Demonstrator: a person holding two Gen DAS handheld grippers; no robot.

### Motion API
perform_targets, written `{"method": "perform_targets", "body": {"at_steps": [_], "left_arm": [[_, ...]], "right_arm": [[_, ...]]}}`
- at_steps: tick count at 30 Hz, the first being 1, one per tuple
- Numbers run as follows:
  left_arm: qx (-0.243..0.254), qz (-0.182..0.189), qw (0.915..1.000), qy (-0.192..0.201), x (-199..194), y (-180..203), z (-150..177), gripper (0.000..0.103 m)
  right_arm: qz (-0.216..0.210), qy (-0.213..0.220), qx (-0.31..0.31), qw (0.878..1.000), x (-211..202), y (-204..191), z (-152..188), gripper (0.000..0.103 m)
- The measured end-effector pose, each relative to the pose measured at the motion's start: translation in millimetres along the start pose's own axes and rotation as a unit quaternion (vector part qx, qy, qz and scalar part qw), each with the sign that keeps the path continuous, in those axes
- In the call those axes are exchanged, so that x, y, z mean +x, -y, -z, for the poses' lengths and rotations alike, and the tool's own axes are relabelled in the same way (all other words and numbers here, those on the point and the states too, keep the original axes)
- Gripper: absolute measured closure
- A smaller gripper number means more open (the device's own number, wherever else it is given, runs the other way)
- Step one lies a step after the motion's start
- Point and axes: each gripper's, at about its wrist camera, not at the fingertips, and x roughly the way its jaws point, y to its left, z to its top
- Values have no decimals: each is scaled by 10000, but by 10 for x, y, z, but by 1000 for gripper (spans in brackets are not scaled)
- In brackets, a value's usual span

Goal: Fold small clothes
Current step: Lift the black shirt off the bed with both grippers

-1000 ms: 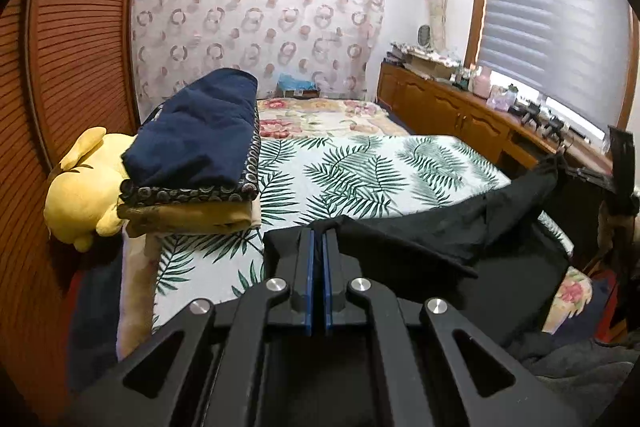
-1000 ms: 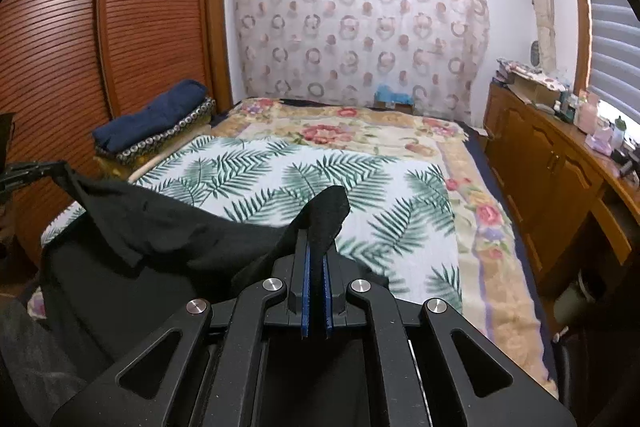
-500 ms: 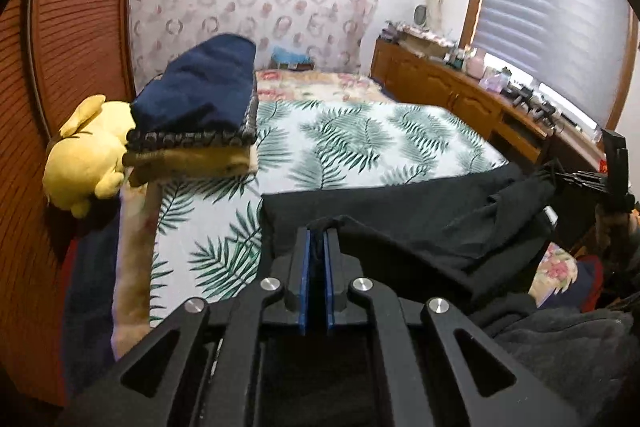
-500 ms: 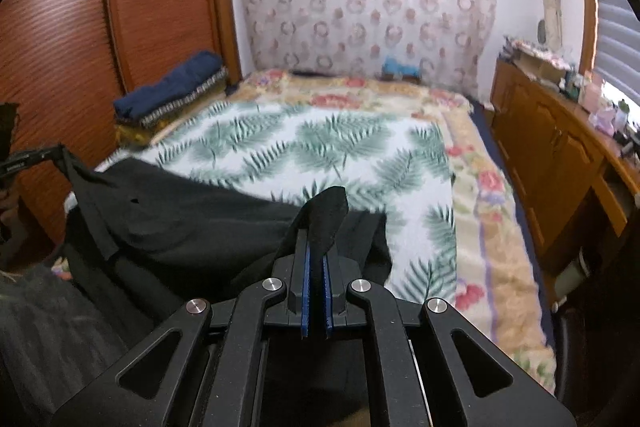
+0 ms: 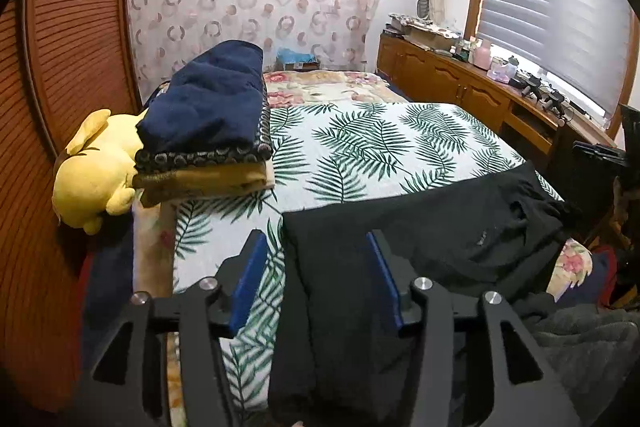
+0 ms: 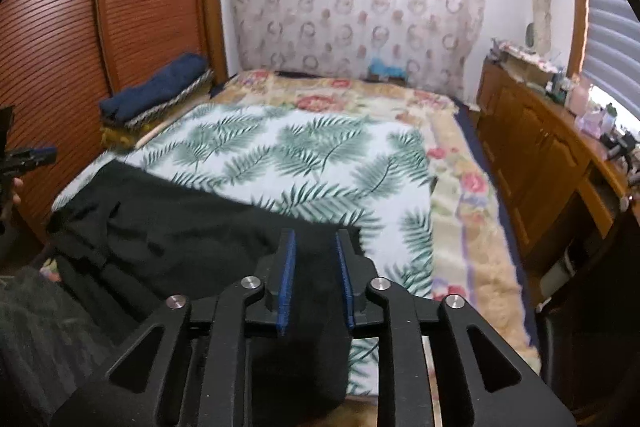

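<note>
Black garment spread flat across near edge of bed. Left tongs and right tongs opening, cloth between pads, unpressed. Best withdrawn straight back, avoiding snagging released corners.

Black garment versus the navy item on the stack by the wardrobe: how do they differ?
The black garment lies spread wide at the near edge of the bed, its edge hanging over; the navy item is folded compactly. The black garment rests directly on the leaf-print cover; the navy item tops a stack of folded textiles. Both are dark fabric, on the same bed.
</note>
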Motion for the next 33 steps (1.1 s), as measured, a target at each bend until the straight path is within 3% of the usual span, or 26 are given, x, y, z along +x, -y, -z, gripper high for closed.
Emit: {"method": "perform_targets", "body": {"at_steps": [6,19,28,33], "left_arm": [[-31,12,9998,-200,427,-60,-113,51],[-213,-182,9962,-827,1191,-271,-97,51],[-230,-169,9939,-1068,1367,-305,-2,51],[-194,-162,9948,-985,1364,-312,9,49]], "right_arm": [[47,-64,3,10000,323,67,-118,56],[161,-929,74,9955,1286,173,76,47],[283,-1043,200,9939,1455,199,202,42],[192,-1087,416,9930,1478,268,217,35]]}}
